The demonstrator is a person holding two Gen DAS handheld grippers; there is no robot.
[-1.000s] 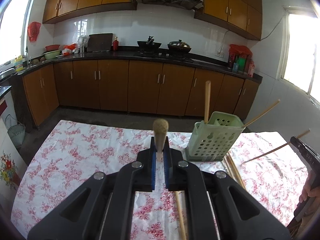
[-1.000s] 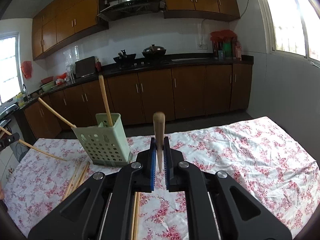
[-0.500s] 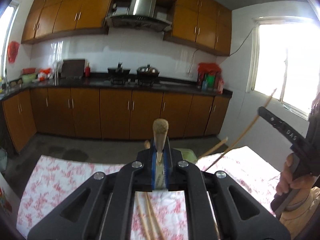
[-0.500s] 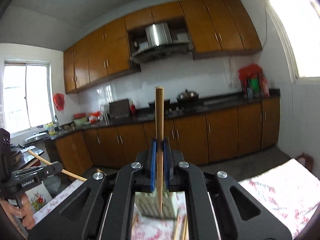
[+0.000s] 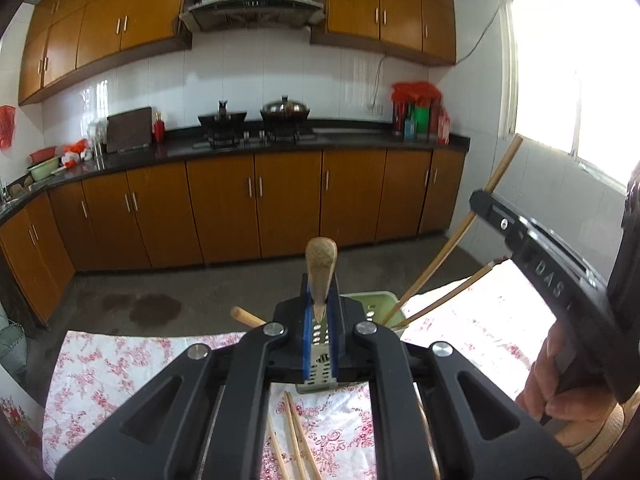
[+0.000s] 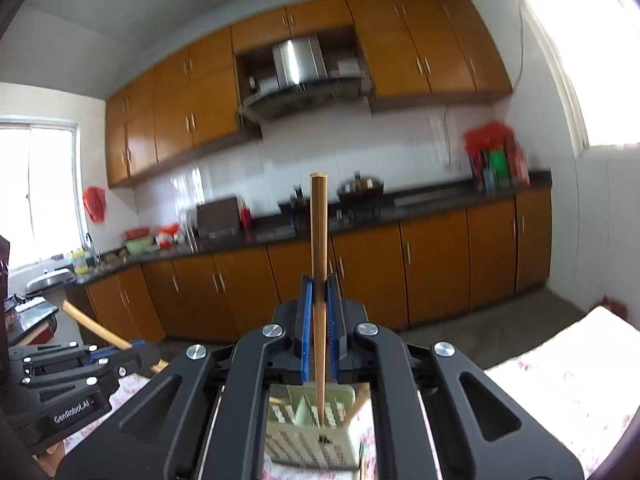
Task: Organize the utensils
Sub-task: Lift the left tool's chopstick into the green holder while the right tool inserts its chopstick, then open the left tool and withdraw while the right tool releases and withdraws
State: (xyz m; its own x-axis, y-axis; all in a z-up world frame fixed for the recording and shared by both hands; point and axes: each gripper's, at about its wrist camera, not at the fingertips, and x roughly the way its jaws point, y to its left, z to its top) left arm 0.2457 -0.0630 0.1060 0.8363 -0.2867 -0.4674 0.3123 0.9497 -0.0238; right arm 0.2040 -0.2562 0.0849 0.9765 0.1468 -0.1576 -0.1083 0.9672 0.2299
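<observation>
My left gripper (image 5: pixel 320 312) is shut on a wooden chopstick (image 5: pixel 320 268) whose blunt end points at the camera, held above the pale green perforated holder (image 5: pixel 366 308). My right gripper (image 6: pixel 319 300) is shut on another wooden chopstick (image 6: pixel 319 260), held upright with its lower tip inside the green holder (image 6: pixel 312 436). The right gripper also shows at the right of the left wrist view (image 5: pixel 552 272), and the left gripper at the lower left of the right wrist view (image 6: pixel 76 372). Two or three chopsticks (image 5: pixel 436 304) lean in the holder.
Loose chopsticks (image 5: pixel 296 440) lie on the floral tablecloth (image 5: pixel 104 376) in front of the holder. Brown kitchen cabinets (image 5: pixel 256 204) and a dark counter with a stove stand behind the table. A bright window (image 5: pixel 576 80) is at the right.
Both grippers rose and closed in over the holder. The right chopstick swung upright and its tip went down into the holder. The left gripper now sits directly above the holder's near side.
</observation>
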